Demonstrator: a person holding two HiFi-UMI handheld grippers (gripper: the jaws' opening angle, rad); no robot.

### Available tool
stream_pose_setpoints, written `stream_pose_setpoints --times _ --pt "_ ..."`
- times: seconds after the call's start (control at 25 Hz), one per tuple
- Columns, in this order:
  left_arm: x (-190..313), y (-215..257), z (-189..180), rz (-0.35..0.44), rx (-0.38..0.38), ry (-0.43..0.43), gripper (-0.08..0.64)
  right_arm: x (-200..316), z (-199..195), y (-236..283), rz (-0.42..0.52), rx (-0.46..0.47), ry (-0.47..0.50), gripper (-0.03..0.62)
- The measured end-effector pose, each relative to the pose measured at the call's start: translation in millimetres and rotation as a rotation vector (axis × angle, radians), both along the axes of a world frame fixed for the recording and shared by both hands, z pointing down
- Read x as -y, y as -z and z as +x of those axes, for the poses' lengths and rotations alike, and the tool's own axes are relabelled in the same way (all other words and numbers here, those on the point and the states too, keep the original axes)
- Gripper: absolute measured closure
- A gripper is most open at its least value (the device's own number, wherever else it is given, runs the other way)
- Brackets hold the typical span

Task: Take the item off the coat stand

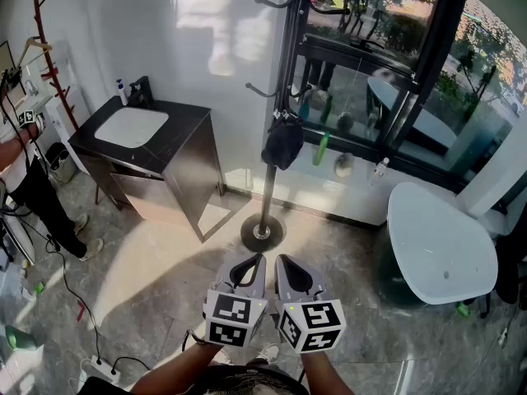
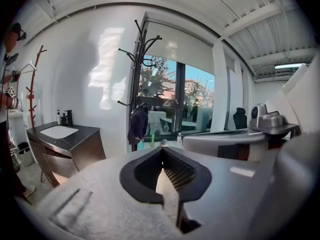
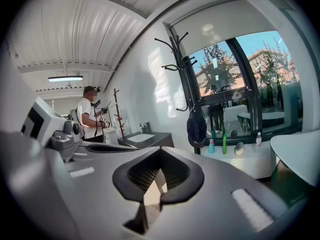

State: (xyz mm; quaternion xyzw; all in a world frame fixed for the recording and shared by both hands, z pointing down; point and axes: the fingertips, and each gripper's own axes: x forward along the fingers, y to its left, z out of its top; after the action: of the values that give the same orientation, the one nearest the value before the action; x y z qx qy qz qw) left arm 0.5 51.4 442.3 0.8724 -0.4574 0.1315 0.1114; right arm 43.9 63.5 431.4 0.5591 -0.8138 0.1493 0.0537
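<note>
While a dark fabric cap (image 1: 282, 144) hangs on the black metal coat stand (image 1: 269, 192) at twelve o'clock, the left hand-held gripper (image 1: 259, 257) and right hand-held gripper (image 1: 279, 258) hover closed and empty, seemingly poised to reach.

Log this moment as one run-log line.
phase: before pick | left gripper: shut, empty | right gripper: shut, empty | dark cap: hanging on coat stand, untouched | grippers: side by side, short of stand
</note>
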Motion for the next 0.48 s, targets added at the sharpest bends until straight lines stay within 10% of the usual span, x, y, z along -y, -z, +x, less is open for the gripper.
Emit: stream_pose_setpoints --times 0.48 --pt "22 -3 50 -0.003 0.021 0.02 0.558 27 53 -7 -0.011 0.015 0.019 0.588"
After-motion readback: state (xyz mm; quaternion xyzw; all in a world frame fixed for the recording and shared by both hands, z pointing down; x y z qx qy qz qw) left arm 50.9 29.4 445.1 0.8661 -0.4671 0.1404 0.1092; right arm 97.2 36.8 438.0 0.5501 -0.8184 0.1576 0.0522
